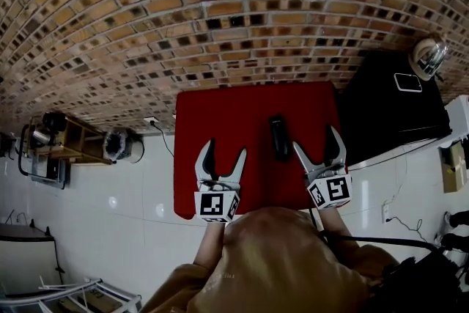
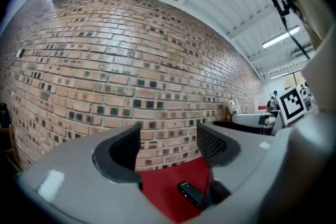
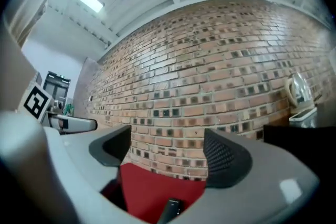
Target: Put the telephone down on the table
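A black telephone (image 1: 280,136) lies flat on the red table (image 1: 220,121), right of its middle, and nothing touches it. It also shows low between the jaws as the telephone (image 2: 191,194) in the left gripper view and the telephone (image 3: 169,211) in the right gripper view. My left gripper (image 1: 224,150) hangs open over the table's near left part, raised and pointing at the brick wall. To the right of the telephone my right gripper (image 1: 316,137) is open, nothing between its jaws. Both are lifted well above the tabletop.
A brick wall (image 1: 220,18) stands behind the table. A black cabinet (image 1: 392,113) at the right carries a flat phone-like device (image 1: 407,82) and a glass jar (image 1: 429,56). At the left are a wooden shelf (image 1: 62,143) and a wall socket (image 1: 152,121). The floor is white tile.
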### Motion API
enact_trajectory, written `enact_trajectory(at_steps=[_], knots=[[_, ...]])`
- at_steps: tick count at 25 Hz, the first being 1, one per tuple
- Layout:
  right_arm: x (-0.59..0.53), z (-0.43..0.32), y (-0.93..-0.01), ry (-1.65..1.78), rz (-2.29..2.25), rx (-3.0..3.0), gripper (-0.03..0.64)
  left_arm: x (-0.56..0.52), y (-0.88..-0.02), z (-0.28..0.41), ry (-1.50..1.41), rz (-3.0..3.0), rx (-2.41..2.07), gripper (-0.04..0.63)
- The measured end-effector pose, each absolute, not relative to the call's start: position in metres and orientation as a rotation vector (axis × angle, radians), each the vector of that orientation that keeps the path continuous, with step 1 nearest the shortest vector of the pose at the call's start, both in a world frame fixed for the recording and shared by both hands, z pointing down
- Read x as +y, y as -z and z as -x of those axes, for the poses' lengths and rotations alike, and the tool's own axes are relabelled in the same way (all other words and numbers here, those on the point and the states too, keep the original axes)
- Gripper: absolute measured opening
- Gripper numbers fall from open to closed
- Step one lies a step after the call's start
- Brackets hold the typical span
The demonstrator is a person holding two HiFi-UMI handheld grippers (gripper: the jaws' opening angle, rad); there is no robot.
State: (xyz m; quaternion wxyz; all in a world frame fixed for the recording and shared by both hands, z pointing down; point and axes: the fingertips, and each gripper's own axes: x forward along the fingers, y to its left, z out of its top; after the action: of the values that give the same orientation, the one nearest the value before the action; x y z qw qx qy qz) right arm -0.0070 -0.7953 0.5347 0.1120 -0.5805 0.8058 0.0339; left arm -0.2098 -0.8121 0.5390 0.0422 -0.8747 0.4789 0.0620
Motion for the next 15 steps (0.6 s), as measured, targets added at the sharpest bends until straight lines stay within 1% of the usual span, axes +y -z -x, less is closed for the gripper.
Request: enact_trajectory(at_steps=[8,12,15], knots=[[-0.796,0.004,-0.533,-0.109,1.705,2.43,0.419,-0.808,-0.537,0.199,-0.188,2.683,1.47,0.331],[-0.793,0.004,-0.536,-0.198,1.871,2.525,0.419,-0.811,-0.535,0.197,-0.18,2.678,1.46,0.331],[-0.79,0.012,-0.545,-0.139,1.933,2.613,0.419,-0.812,-0.532,0.198,-0.185,2.672,1.46,0.331]])
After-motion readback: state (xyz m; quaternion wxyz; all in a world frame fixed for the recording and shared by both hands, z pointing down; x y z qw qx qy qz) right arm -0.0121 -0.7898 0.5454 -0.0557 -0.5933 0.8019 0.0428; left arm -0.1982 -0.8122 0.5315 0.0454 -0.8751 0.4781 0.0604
